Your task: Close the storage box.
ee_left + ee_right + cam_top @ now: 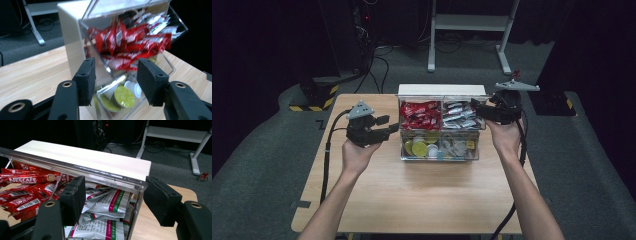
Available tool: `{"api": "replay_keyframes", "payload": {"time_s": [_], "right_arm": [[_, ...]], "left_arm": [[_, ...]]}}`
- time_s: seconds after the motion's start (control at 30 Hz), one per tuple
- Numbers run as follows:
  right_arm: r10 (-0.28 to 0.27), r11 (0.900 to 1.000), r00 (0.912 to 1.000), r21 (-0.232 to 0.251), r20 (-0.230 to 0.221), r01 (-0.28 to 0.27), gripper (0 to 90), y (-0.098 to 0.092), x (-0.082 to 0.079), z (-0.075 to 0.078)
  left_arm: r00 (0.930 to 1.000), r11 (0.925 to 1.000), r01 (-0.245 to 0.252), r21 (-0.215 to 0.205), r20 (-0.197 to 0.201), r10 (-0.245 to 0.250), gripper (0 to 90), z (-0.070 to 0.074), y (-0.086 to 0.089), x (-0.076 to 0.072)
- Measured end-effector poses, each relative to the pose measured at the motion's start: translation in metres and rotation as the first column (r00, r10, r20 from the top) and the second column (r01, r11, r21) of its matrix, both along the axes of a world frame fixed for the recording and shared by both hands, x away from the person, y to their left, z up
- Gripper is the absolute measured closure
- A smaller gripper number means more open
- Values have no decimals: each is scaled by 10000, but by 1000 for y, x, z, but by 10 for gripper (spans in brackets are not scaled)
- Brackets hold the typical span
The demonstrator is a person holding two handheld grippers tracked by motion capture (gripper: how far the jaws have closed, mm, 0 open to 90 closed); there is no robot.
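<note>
- the clear box [439,150] stands at the far edge of the tabletop [422,200], about midway along it, with a white back [442,89] and four compartments.
- red coffee sticks [419,115] fill the upper left compartment and white sachets with green and pink stripes [459,116] the upper right; the lower left holds green-lidded pods [419,148], the lower right small pale packets [457,147].
- in the right gripper view the clear lid [75,167] over the upper compartments is tilted up, and the sachets [110,202] lie just under it.
- the right gripper [484,111] is at the box's upper right corner; its jaws are half closed and straddle the corner wall and lid edge, one pad over the sachets, the other outside the box. no pad clearly presses on anything, so i judge nothing is held yet.
- the step in hand looks like working at that lid or reaching the sachets. to do it well, keep the grip square to the lid edge, close gently on the thin plastic, and avoid pushing the light box backward.
- the left gripper [392,129] hovers beside the box's left wall, jaws moderately wide and empty, pointing at the box; it could steady the wall.
- the left hand [357,152] has its palm under the gripper, forearm coming from the near left corner; the right hand [506,137] reaches along the right edge, wrist bent inward.
</note>
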State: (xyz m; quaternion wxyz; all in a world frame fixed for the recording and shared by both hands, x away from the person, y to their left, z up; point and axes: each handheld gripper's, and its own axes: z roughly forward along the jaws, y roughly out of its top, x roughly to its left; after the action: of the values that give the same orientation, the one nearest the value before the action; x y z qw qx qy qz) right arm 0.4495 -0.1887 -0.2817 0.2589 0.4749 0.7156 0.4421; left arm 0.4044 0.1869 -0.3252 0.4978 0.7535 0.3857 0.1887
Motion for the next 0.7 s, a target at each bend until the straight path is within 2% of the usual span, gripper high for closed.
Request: {"api": "replay_keyframes", "payload": {"time_s": [0.3,0.37,0.7], "right_arm": [[26,10000,10000,9,-27,-26,357,-1,0,0],[33,10000,10000,23,-44,-33,360,-1,0,0],[45,10000,10000,20,-40,-45,366,-2,0,0]], "left_arm": [[9998,9992,214,325,-70,-212,574,7,-22,16],[9997,9993,237,274,-121,-234,591,7,-24,19],[9992,9978,314,578,-280,-298,704,6,-35,31]]}}
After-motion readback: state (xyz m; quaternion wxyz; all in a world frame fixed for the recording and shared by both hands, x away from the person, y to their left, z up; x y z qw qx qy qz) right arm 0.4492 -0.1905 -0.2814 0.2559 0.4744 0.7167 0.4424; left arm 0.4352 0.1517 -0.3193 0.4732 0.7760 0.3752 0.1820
